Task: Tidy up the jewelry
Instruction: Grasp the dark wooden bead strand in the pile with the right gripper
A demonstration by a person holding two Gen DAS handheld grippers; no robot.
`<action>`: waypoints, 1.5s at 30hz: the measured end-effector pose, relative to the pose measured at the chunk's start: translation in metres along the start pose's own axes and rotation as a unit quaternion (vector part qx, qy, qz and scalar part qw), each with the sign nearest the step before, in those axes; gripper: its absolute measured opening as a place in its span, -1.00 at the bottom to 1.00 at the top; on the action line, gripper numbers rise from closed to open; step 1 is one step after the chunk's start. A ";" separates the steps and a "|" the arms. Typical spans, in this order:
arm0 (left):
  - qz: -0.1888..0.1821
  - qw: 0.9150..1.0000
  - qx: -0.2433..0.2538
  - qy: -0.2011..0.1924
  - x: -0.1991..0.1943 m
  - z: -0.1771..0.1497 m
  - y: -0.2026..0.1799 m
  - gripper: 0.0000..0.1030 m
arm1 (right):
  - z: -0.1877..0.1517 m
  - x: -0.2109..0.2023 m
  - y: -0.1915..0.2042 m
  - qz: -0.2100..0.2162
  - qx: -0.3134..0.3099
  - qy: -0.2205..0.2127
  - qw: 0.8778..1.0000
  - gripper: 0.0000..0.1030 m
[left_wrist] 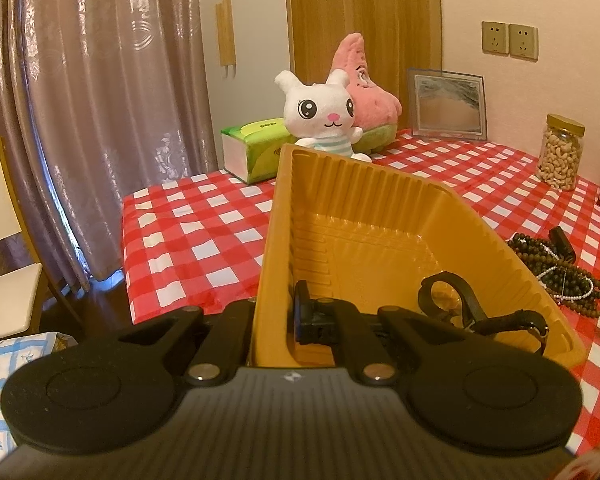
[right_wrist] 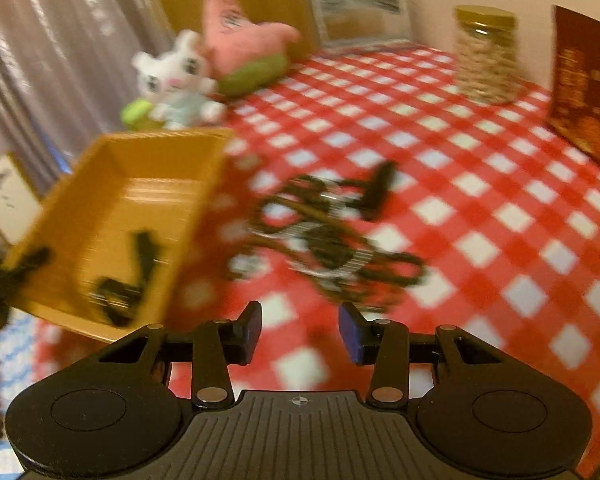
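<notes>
The left tongs are clamped shut on the near wall of the yellow tray, which they hold tilted above the table; a black-strapped watch already lies in its near right corner. The right tongs stand partly open and empty, just short of the bead pile – dark bead strands tangled with a thin pale one, lying on the checked cloth just right of the tray. The strands look light, limp and slippery, so they will likely sag and slide. A pinch across a bunched clump seems safer than one strand – the pale string may snag.
</notes>
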State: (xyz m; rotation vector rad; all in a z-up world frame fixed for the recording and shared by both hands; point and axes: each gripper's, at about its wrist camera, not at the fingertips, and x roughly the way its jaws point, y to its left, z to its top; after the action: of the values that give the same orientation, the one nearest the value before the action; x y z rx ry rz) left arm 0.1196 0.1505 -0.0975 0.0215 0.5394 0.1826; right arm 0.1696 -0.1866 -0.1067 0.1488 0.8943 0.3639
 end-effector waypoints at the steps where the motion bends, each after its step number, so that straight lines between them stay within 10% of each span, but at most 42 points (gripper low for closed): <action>1: 0.001 1.000 0.000 0.000 0.000 0.000 0.000 -0.93 | -0.001 0.001 -0.007 -0.010 -0.006 -0.002 1.000 -0.16; 9: 0.006 1.000 -0.001 0.003 0.000 -0.001 -0.002 -0.93 | 0.009 0.013 -0.024 -0.009 -0.014 -0.005 1.000 -0.54; 38: 0.024 1.000 -0.008 0.009 0.003 0.000 -0.004 -0.88 | 0.039 0.077 -0.011 -0.027 -0.152 0.003 0.988 -0.48; 41: 0.024 1.000 -0.007 0.009 0.004 0.000 -0.004 -0.88 | 0.035 0.077 -0.005 -0.016 -0.188 -0.003 0.982 -0.87; 45: 0.024 1.000 -0.009 0.010 0.004 0.001 -0.004 -0.88 | 0.035 0.055 0.000 -0.010 -0.189 -0.045 0.981 -0.87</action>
State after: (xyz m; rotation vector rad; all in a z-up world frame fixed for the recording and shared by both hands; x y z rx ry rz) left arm 0.1241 0.1472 -0.0989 0.0148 0.5571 0.2344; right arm 0.2278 -0.1653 -0.1254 -0.1935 0.7232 0.4989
